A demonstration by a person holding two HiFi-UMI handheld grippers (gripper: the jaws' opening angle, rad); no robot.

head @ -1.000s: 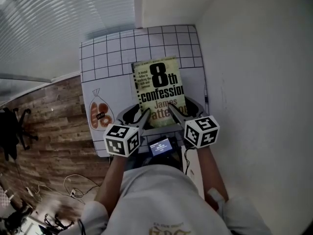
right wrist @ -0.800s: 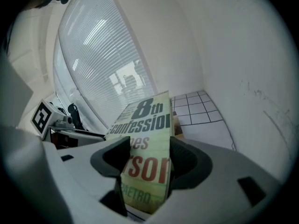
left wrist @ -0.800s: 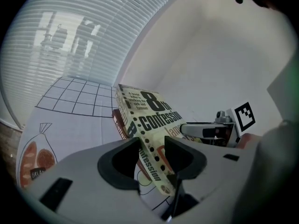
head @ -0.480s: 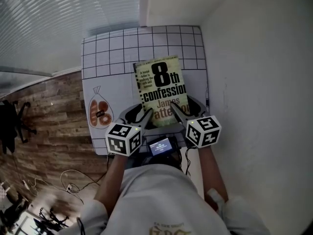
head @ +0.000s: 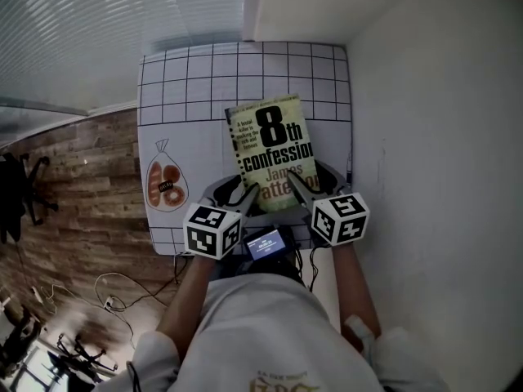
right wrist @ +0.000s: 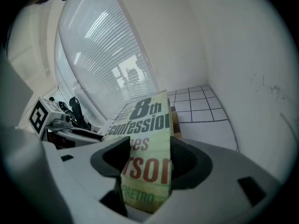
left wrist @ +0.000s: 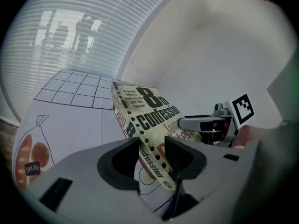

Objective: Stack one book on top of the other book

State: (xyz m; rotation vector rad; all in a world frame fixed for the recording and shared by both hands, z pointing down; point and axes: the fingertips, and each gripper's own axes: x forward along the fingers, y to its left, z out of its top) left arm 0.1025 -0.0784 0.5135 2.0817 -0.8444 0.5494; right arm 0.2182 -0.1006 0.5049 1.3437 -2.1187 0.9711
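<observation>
A pale green paperback, the "8th confession" book, hangs tilted over the white gridded table mat. My left gripper is shut on its near left corner, with the spine wedged between the jaws. My right gripper is shut on the near right corner, where the book's edge fills the gap between the pads. In the right gripper view a brown edge shows beneath the held book. I cannot tell whether it is the second book. No other book shows in the head view.
A printed bread-bag drawing lies on the mat's left part. A white wall runs close along the table's right side and ribbed blinds stand behind. Wooden floor lies to the left. A small lit screen sits at my chest.
The book and both grippers keep their places and their hold. Only the head view has drifted a little, so the table sits slightly further right in the picture.
</observation>
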